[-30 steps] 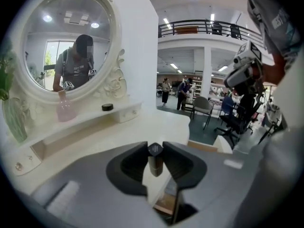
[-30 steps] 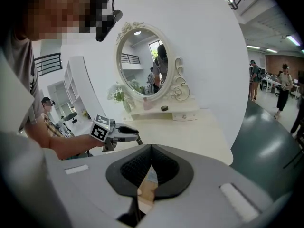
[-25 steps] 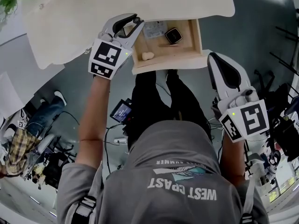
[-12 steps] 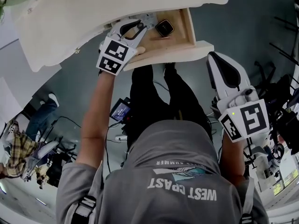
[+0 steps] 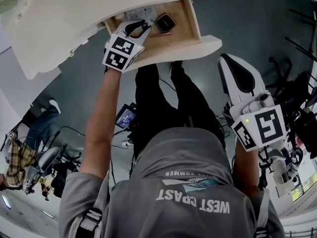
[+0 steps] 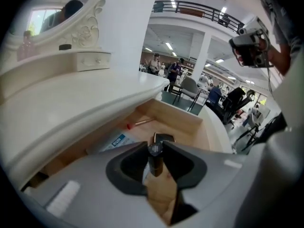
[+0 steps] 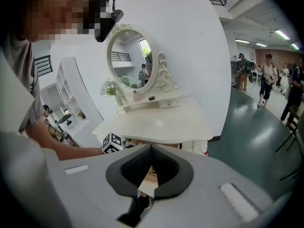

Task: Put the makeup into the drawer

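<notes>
The head view looks from above the person's back (image 5: 188, 182) steeply down. The table (image 5: 74, 24) and its open drawer (image 5: 193, 46) lie far off along the top edge, the left tool (image 5: 140, 28) is up at the drawer, and the right tool (image 5: 231, 66) is lower at the right.

The left gripper view rides on its tool and faces forward and down along the jaws, very near the drawer's inside, just under the table's edge.

The right gripper view sits well back, facing the whole table and its mirror (image 7: 127, 56) from the front.

All three views share the table. The head and left gripper views share the drawer. The left tool's marker cube (image 7: 112, 143) shows in the right gripper and head views.
</notes>
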Available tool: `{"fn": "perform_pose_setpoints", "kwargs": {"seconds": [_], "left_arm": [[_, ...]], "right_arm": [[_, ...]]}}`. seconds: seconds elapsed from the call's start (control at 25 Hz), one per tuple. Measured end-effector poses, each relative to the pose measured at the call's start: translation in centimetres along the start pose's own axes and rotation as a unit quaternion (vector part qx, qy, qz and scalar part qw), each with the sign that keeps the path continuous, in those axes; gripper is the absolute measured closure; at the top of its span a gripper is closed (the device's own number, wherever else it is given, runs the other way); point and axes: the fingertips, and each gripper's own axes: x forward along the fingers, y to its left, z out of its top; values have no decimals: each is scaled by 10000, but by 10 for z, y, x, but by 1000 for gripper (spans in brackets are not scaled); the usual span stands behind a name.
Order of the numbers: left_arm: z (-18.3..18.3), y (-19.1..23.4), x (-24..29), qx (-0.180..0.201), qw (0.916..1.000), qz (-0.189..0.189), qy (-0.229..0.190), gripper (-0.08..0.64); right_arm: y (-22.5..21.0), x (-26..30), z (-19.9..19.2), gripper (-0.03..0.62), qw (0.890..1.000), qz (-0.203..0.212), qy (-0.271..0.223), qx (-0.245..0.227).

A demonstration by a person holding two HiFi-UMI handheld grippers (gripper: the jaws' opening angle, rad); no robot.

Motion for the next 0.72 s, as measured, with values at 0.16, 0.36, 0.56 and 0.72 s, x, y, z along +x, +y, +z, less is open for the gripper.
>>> {"fn": "perform_pose_setpoints", "kwargs": {"seconds": [0.16,0.36,0.56,0.72], "left_arm": [[-10,-1,13,-67,9999,17,84,460],[-18,0,25,-135,9999,33,84,460],[-18,3,26,-115,9999,74,42,460],[-20,-2,22,-123,9998,92,87,459]], "right_arm": [[-4,-2,-8,589,10000,-6,35,14],[-9,-1,-16,589,10000,-19,65,39],[-11,0,-18,589,10000,-37,69,60],[-13,-5,-15,589,10000,-47,19,51]]}}
